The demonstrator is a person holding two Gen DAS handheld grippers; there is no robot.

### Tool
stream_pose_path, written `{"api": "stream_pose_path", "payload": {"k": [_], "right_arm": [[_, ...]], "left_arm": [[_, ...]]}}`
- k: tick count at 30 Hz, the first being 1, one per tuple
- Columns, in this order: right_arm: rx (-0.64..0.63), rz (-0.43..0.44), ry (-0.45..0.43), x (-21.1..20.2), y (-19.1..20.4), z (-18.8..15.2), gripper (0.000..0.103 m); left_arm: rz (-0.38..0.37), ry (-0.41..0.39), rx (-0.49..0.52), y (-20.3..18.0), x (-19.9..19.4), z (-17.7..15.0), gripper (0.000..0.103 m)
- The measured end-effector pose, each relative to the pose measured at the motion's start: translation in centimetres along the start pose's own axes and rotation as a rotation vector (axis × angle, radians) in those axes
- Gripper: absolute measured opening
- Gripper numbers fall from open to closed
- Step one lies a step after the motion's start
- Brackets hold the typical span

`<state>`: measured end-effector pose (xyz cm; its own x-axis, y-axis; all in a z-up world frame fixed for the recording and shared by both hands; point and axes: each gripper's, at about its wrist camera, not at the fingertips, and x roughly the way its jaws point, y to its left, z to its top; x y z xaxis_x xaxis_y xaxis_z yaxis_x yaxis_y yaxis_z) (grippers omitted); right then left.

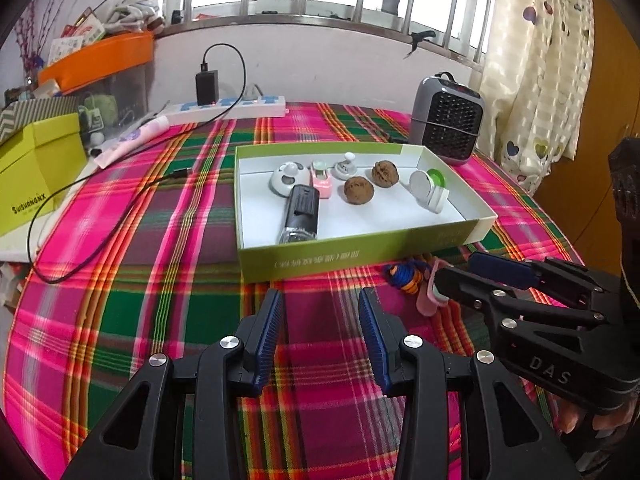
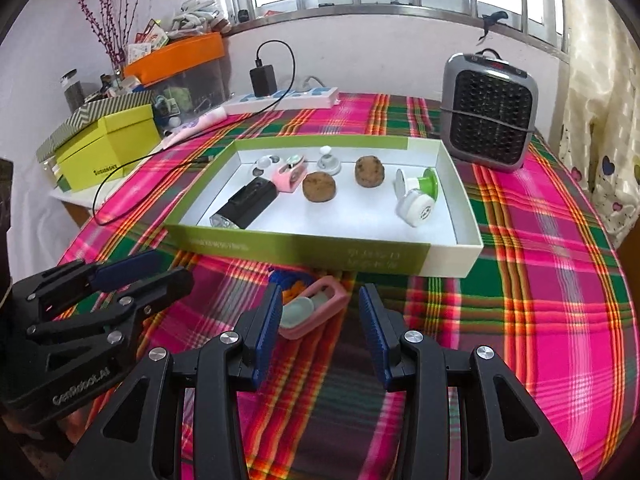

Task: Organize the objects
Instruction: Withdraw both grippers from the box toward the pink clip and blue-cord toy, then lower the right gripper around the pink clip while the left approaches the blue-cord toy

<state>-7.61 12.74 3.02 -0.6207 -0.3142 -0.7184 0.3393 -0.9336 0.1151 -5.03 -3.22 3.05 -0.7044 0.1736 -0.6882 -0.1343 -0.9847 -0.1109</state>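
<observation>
**Two strays left in front of the tray**

From the left wrist view, my left gripper hangs released over bare plaid bench, nothing between its pads. The green tray sits ahead, already holding a black flashlight, two walnuts, a pink case, and a green-and-white case. Just beside the tray's near wall, outside it, lie a blue-and-orange cord bundle and a pink holder, with the right gripper reaching in at them.

From the right wrist view, my right gripper is spread wide and holds nothing — the pink holder lies on the bench between its fingertips, slightly toward the left pad. The cord bundle touches the holder's far end, close under the tray wall.

My worry: closing here may catch the holder off-centre, so it pivots or squirts out. The bundle could snag and drag along, and a low lift risks clipping the tray wall and shoving the tray.
</observation>
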Motion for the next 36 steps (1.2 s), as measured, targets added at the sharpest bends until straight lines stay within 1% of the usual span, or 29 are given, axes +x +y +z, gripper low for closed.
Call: {"api": "stream_pose_path", "payload": {"k": [6,10,12,17,25,28,31,33,36], "right_arm": [[0.039,0.032,0.025,0.7,-0.2,-0.1,0.041],[0.048,0.028,0.025,0.9,-0.2,0.1,0.043],[0.036,0.016,0.024,0.8,-0.1,0.0,0.045],[0.013,-0.005,0.027,0.4,-0.2,-0.2,0.045],[-0.004,-0.088,0.03,-0.5,-0.7,0.0,0.045],[0.012,-0.049,0.032,-0.3,-0.7,0.2,0.045],[0.01,-0.058,0.047,0.6,-0.4,0.3,0.045],[0.026,-0.033,0.044,0.9,-0.5,0.5,0.045],[0.026,-0.038,0.047,1.1,-0.4,0.6,0.045]], "left_arm": [[-0.002,0.005,-0.004,0.0,0.1,-0.1,0.038],[-0.009,0.009,-0.002,0.1,0.1,-0.3,0.038],[-0.012,0.012,-0.002,0.0,0.2,-0.3,0.038],[-0.022,0.013,0.002,0.0,0.2,-0.2,0.038],[-0.031,0.016,0.006,-0.2,0.4,-0.2,0.038],[-0.034,0.02,0.009,-0.3,0.5,-0.2,0.038],[-0.034,0.025,0.008,-0.3,0.6,-0.2,0.038],[-0.035,0.028,0.006,-0.3,0.7,-0.2,0.038],[-0.035,0.029,0.004,-0.2,0.7,-0.1,0.038]]}}
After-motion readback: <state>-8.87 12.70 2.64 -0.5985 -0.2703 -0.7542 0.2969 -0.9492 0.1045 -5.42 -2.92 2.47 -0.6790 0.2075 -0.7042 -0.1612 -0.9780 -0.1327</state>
